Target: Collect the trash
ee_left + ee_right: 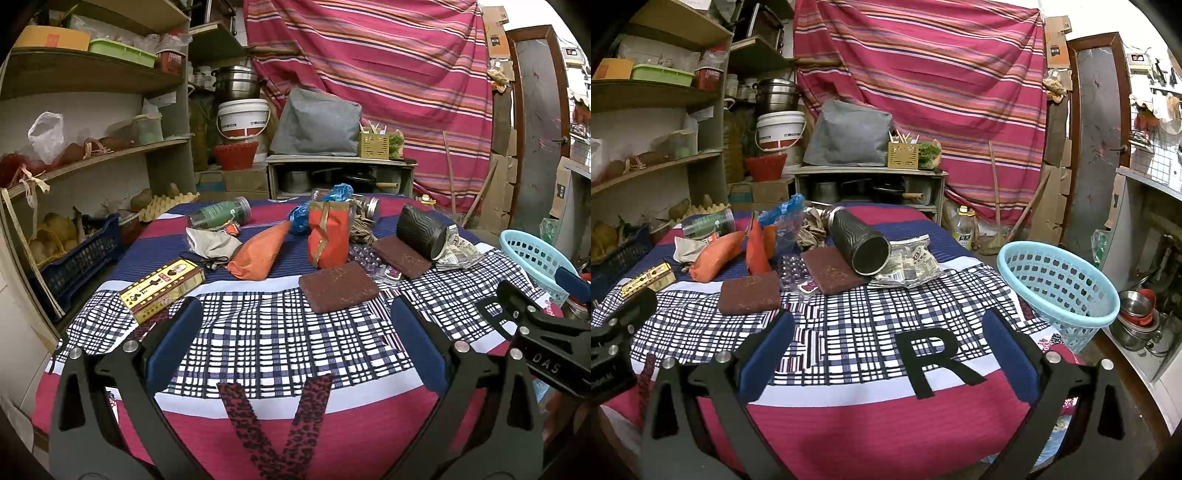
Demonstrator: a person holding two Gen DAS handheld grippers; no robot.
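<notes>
On the cloth-covered table (258,332) in a cluttered storeroom, seen from the left wrist, the left tongs (295,332) hovered spread and empty above the plaid cloth. The trash lay uncollected beyond them: a yellow box (162,288) printed with characters too small to read, an orange pouch (258,251), a red paper bag (328,236), two brown pads (338,286), a black cylinder (421,230) and a crumpled wrapper (458,251). The right tongs' body, at the right edge, bore the letters "DAS".

From the right wrist, the right tongs (886,332) were likewise spread and empty, over a black "R" (938,360) on the cloth. The blue basket (1060,291) at the table's right edge appeared empty, so collection had seemingly not begun.
</notes>
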